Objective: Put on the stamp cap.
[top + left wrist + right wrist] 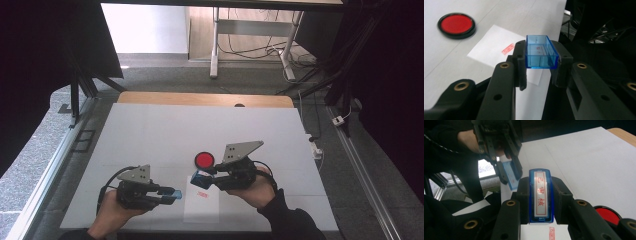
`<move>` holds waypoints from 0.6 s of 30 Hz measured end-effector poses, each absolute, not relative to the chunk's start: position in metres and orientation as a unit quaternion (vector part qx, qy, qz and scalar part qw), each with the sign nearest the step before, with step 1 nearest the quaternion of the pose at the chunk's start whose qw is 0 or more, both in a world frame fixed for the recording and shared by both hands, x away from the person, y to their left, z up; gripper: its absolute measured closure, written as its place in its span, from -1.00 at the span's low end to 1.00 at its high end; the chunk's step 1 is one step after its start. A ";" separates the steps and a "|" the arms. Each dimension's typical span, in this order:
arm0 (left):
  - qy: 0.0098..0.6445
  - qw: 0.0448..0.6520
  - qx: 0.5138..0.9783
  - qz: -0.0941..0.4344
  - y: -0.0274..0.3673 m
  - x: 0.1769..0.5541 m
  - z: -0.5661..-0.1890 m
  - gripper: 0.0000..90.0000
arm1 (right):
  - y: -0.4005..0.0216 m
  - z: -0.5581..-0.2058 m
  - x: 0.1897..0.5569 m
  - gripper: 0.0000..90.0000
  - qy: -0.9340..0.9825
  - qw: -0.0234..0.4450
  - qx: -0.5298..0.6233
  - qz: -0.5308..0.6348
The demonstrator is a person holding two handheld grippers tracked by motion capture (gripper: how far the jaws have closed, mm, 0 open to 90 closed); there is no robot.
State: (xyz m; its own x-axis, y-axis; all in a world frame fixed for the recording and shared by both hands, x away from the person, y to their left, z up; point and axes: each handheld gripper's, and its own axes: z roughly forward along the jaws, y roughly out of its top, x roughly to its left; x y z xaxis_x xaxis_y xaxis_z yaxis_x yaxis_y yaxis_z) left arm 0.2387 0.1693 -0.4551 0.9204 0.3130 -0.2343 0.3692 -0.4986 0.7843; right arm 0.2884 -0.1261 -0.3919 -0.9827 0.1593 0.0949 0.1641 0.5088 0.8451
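My left gripper clamps a clear blue cap, open side up, just left of the white sheet of paper. My right gripper pinches the blue stamp at the sheet's far edge, its red characters facing my camera. A red print marks the sheet. The round red ink pad sits just beyond the sheet, near the stamp.

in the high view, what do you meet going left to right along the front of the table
left claw holding the clear blue plastic cap → white sheet of paper with a red stamp mark → right claw holding the blue rectangular stamp
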 end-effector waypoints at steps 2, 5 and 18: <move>0.187 0.464 0.865 -0.035 0.164 0.240 -0.454 0.53 | -0.127 -0.390 0.288 0.57 -0.866 0.005 -0.092 -0.491; 0.169 0.468 0.866 -0.037 0.157 0.242 -0.451 0.53 | -0.128 -0.388 0.287 0.57 -0.863 0.010 -0.088 -0.497; 0.118 0.491 0.861 -0.066 0.140 0.260 -0.450 0.53 | -0.126 -0.384 0.282 0.57 -0.858 0.030 -0.064 -0.509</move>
